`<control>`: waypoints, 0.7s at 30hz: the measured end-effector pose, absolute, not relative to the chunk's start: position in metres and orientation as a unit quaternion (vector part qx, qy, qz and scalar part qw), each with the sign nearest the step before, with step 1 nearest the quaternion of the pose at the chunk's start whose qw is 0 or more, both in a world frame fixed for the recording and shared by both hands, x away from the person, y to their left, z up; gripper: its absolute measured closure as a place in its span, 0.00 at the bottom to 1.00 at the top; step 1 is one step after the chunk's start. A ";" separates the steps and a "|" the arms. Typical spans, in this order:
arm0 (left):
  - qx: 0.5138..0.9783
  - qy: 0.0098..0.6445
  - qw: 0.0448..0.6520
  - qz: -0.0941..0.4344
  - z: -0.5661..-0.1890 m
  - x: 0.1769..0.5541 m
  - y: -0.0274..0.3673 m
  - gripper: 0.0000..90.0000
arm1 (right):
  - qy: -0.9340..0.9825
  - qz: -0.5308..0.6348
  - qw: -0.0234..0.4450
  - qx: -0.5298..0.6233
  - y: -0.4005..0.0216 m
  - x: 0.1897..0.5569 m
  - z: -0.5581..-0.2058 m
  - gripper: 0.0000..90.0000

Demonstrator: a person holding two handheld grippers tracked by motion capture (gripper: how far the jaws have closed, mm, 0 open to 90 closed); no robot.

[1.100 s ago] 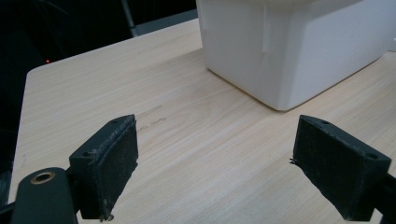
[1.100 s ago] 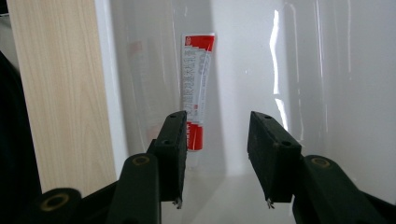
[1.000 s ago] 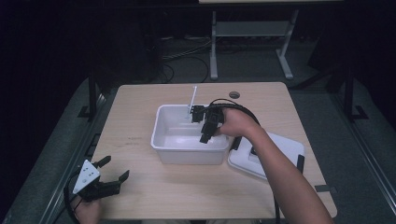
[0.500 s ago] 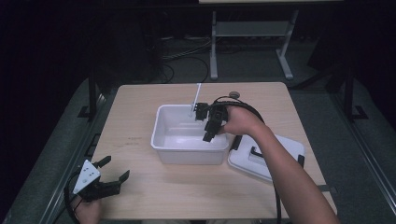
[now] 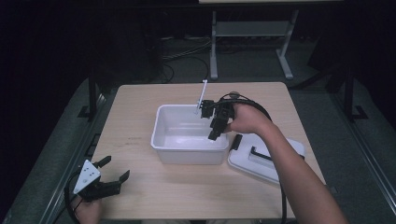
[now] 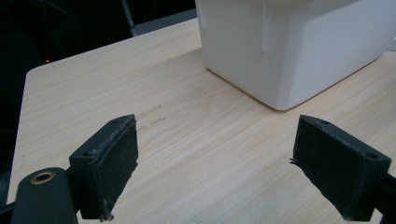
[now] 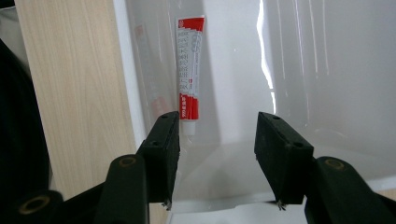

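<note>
A white plastic bin (image 5: pixel 187 150) stands mid-table. Over its right side, a hand holds my right gripper (image 5: pixel 211 124) pointing down into it. Its jaws have just been opening, and nothing is between them. In the right gripper view a red and white tube (image 7: pixel 190 70) lies on the bin's floor along the wall (image 7: pixel 126 70), just beyond the right gripper (image 7: pixel 217 144). My left gripper (image 5: pixel 116 167) rests near the table's front left corner, open and empty. In the left gripper view it (image 6: pixel 215 158) faces the bin's outer wall (image 6: pixel 289 46).
The bin's white lid (image 5: pixel 280 163), with a black handle (image 5: pixel 259 152), lies flat on the table right of the bin, under the person's right forearm. Bare wooden tabletop (image 5: pixel 140 112) surrounds the bin. Dark floor and table legs lie behind.
My right gripper has shifted slightly right and up over the bin, and its jaws stand wider. The left gripper has stayed put.
</note>
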State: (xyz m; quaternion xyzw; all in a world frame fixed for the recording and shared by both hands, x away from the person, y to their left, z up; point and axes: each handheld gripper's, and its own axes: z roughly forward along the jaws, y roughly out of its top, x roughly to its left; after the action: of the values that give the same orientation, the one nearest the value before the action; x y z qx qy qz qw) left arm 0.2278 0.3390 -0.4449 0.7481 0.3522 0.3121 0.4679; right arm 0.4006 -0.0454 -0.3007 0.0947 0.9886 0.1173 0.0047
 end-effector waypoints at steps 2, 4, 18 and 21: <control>0.748 0.352 0.467 0.313 -0.445 0.228 0.339 0.15 | 0.988 0.117 0.005 0.096 -0.047 0.400 -0.300 0.55; 0.748 0.353 0.468 0.312 -0.445 0.228 0.338 0.15 | 0.988 0.116 0.006 0.103 -0.051 0.399 -0.299 0.53; 0.749 0.353 0.466 0.312 -0.445 0.228 0.337 0.15 | 0.985 0.119 0.017 0.122 -0.082 0.394 -0.294 0.51; 0.750 0.352 0.466 0.312 -0.445 0.228 0.337 0.15 | 0.984 0.120 0.020 0.128 -0.090 0.393 -0.294 0.50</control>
State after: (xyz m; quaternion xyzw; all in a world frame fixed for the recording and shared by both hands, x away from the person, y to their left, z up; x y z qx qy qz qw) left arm 0.2276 0.3371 -0.4451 0.7498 0.3522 0.3115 0.4656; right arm 0.3927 -0.0897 -0.2941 0.1280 0.9842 0.1204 0.0205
